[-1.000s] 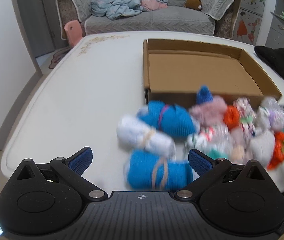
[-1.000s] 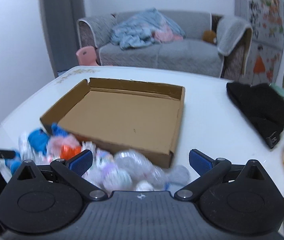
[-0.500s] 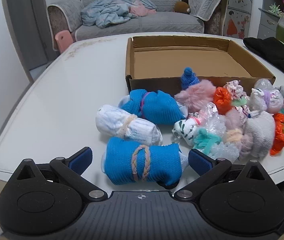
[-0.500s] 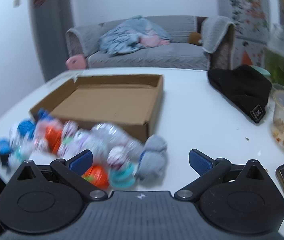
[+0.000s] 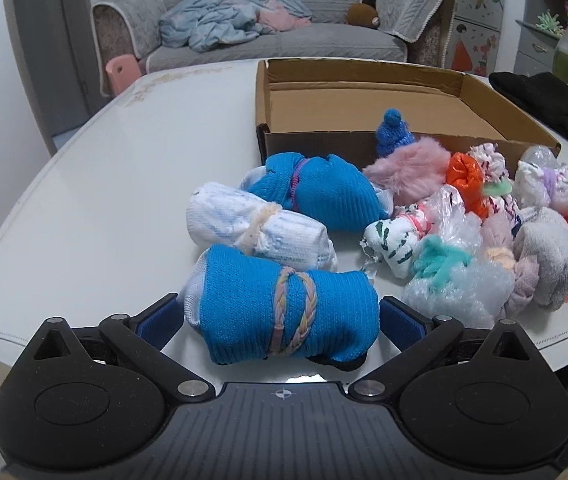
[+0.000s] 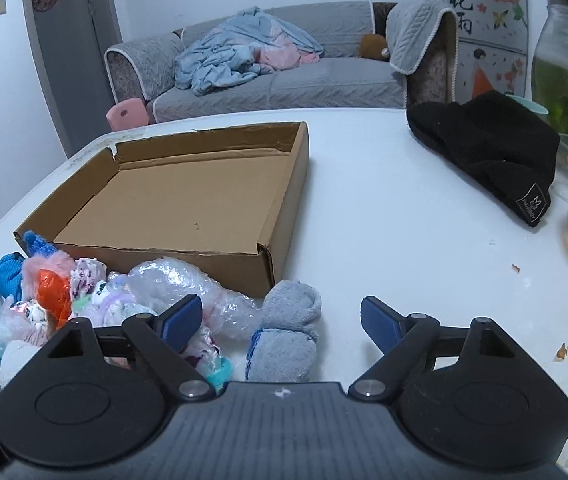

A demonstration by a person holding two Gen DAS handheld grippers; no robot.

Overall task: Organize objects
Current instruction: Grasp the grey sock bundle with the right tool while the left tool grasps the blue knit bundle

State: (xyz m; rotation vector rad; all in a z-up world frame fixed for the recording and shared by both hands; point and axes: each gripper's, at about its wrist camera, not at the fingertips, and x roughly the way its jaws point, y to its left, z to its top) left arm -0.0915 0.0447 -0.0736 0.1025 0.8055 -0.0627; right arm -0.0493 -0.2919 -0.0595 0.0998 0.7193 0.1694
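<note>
- Straddling the blue rolled bundle (image 5: 287, 316), the left gripper (image 5: 282, 320) is seen with its jaws spread wide; the blue pads (image 5: 160, 322) stand just beside the bundle's two ends, and pressing contact cannot be confirmed.
- The bundle is bound with a braided pastel band (image 5: 291, 312) and lies at the near edge of the white table (image 5: 124, 184).
- Just behind it, a white rolled bundle (image 5: 256, 228) and a second blue bundle (image 5: 319, 192) are noted, touching each other.
- A heap of small wrapped items (image 5: 495, 232) is recorded to the right, against the front wall of the cardboard box (image 5: 315, 140); the box is empty.
- The right gripper (image 6: 282, 320) is partly spread, its jaws having just been closing; a grey sock roll (image 6: 287, 332) lies between them, nearer the left pad, no pad touching it.
- A bubble-wrap packet (image 6: 188, 284) is noted beside the sock, at the box's near corner.
- A black knit hat (image 6: 491, 148) lies well apart, to the right.
</note>
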